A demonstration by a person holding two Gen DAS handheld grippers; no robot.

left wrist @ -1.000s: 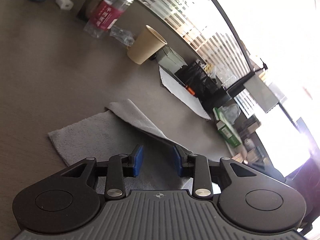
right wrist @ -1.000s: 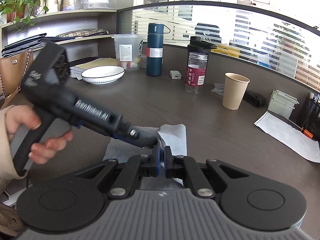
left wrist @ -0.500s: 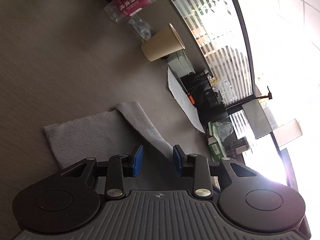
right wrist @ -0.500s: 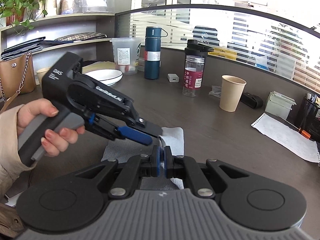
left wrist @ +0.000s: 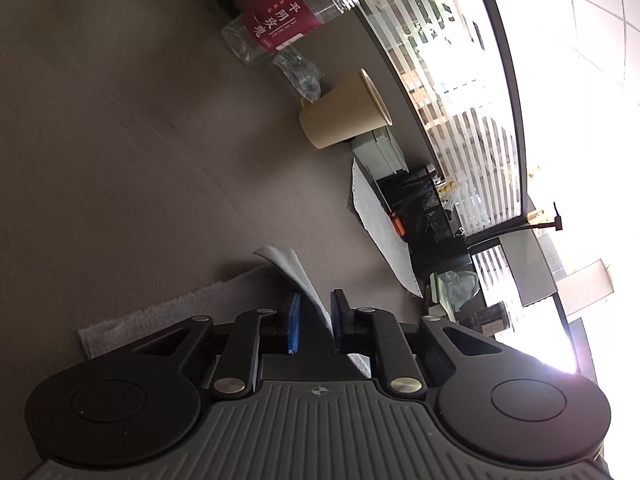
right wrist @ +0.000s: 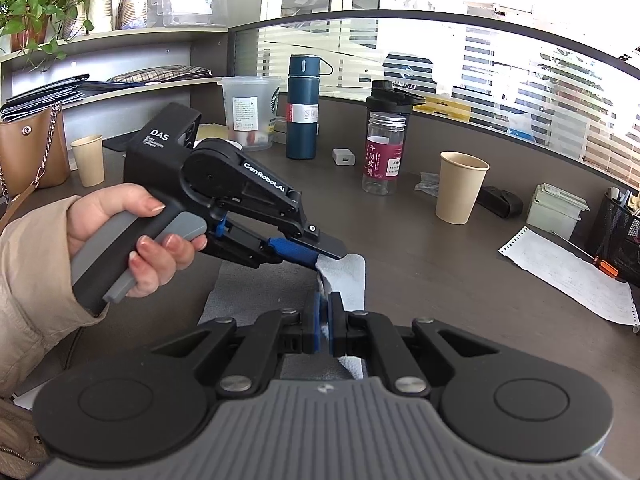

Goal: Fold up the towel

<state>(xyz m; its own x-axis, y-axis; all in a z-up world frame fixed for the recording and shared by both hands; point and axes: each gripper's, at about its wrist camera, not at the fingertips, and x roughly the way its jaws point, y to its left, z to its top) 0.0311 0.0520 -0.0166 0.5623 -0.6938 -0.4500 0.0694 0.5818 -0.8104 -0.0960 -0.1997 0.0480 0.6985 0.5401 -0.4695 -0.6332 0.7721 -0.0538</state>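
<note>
A grey towel point(left wrist: 132, 320) lies on the dark desk, with one corner point(left wrist: 296, 272) lifted off the surface. My left gripper point(left wrist: 314, 322) is open, its jaws on either side of the raised fold without closing on it. It also shows in the right wrist view point(right wrist: 320, 254), rolled on its side, tips at the towel point(right wrist: 348, 280). My right gripper point(right wrist: 327, 320) is shut on the towel's lifted edge and holds it above the desk.
A paper cup point(right wrist: 460, 188), a clear bottle with a red label point(right wrist: 384, 148), a blue flask point(right wrist: 304, 108) and a plastic cup point(right wrist: 250, 112) stand behind the towel. A paper sheet point(right wrist: 572, 276) and a black mesh holder point(right wrist: 616, 232) are at the right.
The left gripper rolled onto its side and moved in around the raised towel fold, which now stands between its jaws. The right gripper stayed shut on the towel edge.
</note>
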